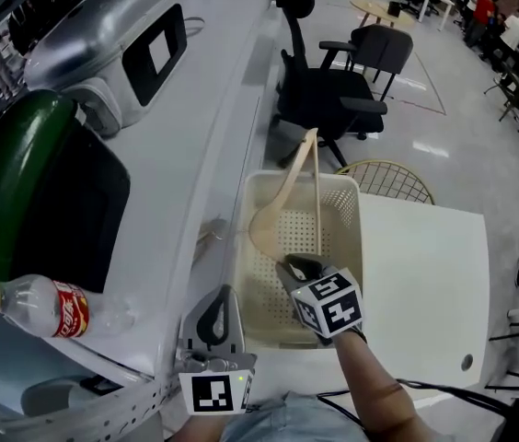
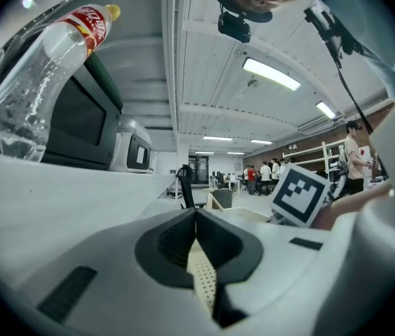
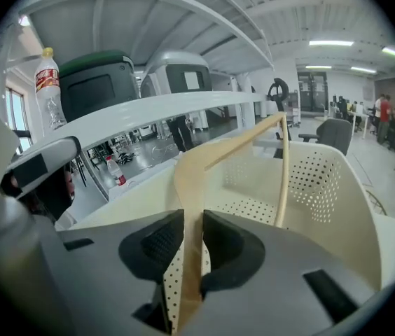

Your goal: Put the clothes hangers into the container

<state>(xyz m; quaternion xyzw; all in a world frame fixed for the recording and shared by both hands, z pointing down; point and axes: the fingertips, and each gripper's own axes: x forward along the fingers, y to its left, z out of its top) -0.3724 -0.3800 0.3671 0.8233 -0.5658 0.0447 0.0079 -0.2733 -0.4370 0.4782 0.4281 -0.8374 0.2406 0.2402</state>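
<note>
We judge the placing step to be in hand. The right gripper (image 3: 192, 236) has its jaws closed on a pale wooden clothes hanger (image 3: 208, 163), pinching the flat wood of one shoulder between the pads. From the jaws the hanger runs forward and upward: its curved shoulder sits just ahead of the fingertips, and its thin straight bar stands ahead and to the right of them. The cream perforated plastic basket (image 1: 246, 274) lies directly beneath and ahead of this gripper, on a white table (image 1: 425, 274). The lower part of the hanger is already inside its walls, while the far tip pokes up past the rim farthest from the gripper.

The left gripper (image 1: 219, 295) rests to the left of the right one and closer to us, just outside the basket's left wall. Its jaws meet at the tips and we see nothing carried in them. A strip of perforated cream shows in the gap behind the tips, but we cannot tell whether they touch it.

The next move, as we read it, calls for tipping the raised far end down so that the whole hanger lies below the rim. The right jaws would then part, and that gripper would need to lift straight out without snagging the bar.
</note>
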